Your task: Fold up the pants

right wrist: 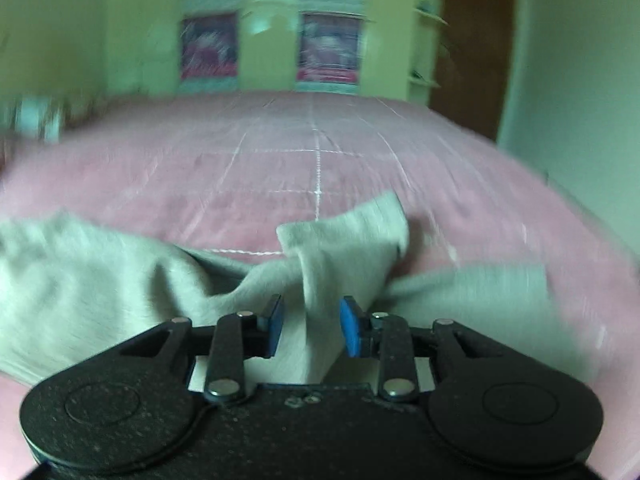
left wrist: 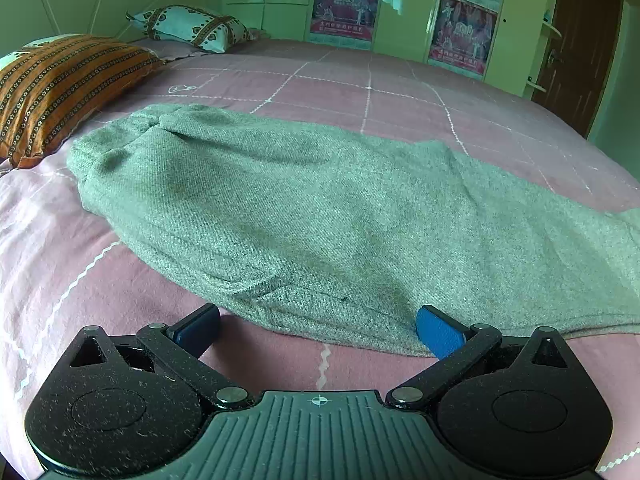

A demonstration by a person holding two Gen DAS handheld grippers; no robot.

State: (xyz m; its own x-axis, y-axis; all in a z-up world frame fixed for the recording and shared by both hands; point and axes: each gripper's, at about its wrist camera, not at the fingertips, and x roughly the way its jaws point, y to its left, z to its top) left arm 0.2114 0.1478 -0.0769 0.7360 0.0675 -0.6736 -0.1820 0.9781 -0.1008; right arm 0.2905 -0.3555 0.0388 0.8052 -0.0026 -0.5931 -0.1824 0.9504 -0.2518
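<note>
Pink bed; pants before left claw; bunched within right claw.

The left claw has speckled black arms with round lobes, silver rivets, blue finger pads and a ribbed grey centre plate bearing a small white crosshair. The right claw matches, with a rough black plate.
</note>
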